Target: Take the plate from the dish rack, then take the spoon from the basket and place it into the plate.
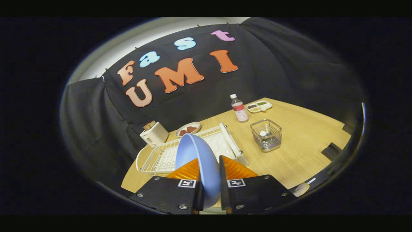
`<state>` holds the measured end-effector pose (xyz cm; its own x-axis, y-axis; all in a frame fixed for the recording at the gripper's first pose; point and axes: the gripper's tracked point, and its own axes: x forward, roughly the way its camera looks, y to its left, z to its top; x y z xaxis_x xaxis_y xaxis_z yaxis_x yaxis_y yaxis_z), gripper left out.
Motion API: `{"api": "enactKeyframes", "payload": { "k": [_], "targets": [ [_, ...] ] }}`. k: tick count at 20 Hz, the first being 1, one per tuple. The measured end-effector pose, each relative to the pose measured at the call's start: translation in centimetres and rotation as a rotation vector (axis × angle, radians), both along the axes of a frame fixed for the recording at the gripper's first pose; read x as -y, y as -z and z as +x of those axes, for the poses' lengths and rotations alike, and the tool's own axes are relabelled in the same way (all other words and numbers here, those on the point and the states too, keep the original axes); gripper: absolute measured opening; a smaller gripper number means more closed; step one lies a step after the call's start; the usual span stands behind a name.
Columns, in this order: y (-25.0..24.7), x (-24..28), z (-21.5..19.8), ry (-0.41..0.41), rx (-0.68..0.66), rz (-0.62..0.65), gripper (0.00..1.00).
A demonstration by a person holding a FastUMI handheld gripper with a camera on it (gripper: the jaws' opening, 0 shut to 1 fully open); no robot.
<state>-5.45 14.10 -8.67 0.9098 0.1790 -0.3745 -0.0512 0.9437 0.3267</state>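
Observation:
A light blue plate (196,158) stands on edge between my fingers, held up above the white wire dish rack (161,158). My gripper (209,174) is shut on the plate's rim, with both fingers pressing on it. Beyond the fingers to the right, a square wire basket (266,135) sits on the wooden table (299,154); a white spoon end (263,133) shows inside it.
A white toaster (154,133) and a small dish of brown food (188,129) stand behind the rack. A bottle (239,108) and a divided snack tray (259,106) are at the table's far side. Bare table lies right of the rack.

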Motion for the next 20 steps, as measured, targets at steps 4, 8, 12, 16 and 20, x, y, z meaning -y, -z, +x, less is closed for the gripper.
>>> {"api": "enactKeyframes", "payload": {
  "k": [4, 8, 12, 16, 20],
  "targets": [
    [4.7, -0.7, -2.2, -0.022, -0.076, 0.181, 0.21],
    [9.7, -0.8, -2.2, 0.002, -0.166, 0.264, 0.21],
    [12.3, -2.0, -2.1, -0.019, -0.213, 0.322, 0.21],
    [13.3, -2.8, -1.3, -0.035, -0.252, 0.359, 0.23],
    [14.5, -2.0, -0.9, -0.014, -0.259, 0.293, 0.26]
  ]
}}
